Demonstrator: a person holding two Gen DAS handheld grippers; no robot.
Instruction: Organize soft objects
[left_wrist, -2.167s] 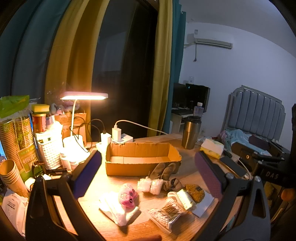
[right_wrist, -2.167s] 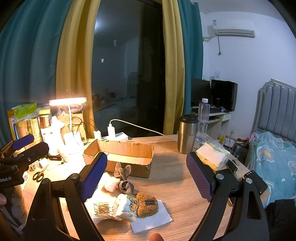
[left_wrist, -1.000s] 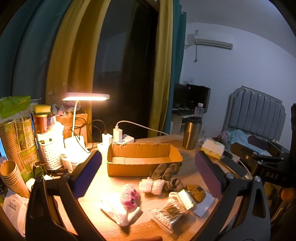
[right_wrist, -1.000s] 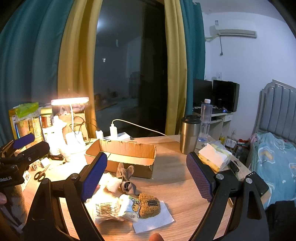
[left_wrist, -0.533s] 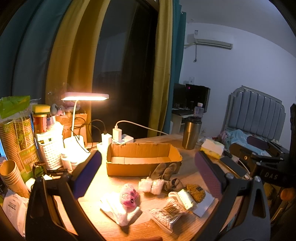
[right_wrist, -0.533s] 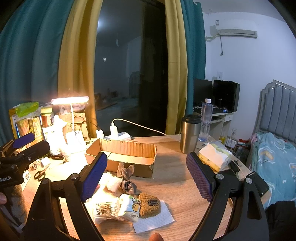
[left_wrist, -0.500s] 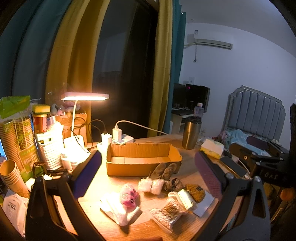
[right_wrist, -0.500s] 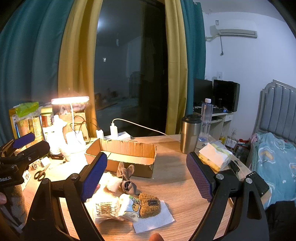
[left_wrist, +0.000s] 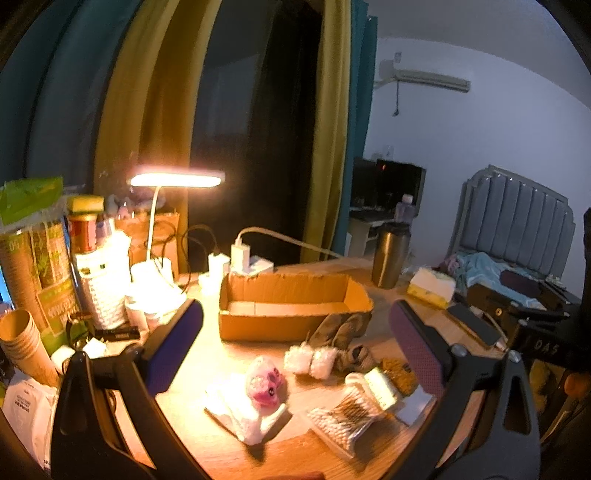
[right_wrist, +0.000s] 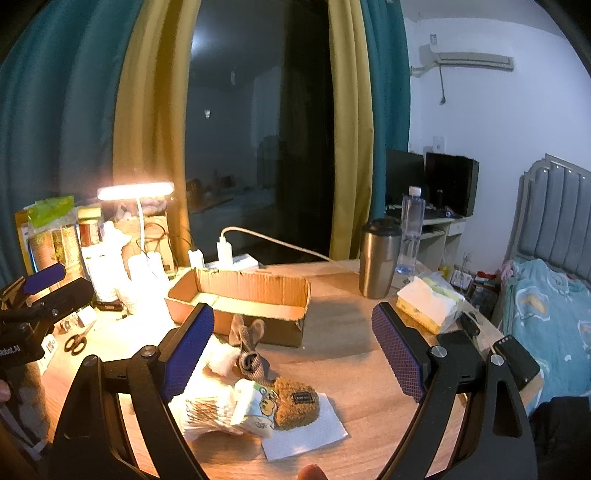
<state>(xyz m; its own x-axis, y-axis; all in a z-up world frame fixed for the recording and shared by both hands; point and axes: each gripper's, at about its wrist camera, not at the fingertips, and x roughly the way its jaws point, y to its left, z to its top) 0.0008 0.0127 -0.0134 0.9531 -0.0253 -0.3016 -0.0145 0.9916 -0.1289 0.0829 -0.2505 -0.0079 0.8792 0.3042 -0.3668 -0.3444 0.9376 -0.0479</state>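
With both tools wide and empty, I should lower my right tool straight over the brown plush below it, then squeeze gently.

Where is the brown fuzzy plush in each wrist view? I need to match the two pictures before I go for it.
Left wrist: the brown fuzzy plush lies low right of centre, partly behind the right finger's pad, right of the grey socks.
Right wrist: it lies low centre on a white paper sheet.
Shared landmark: the cardboard box, behind the pile in both.
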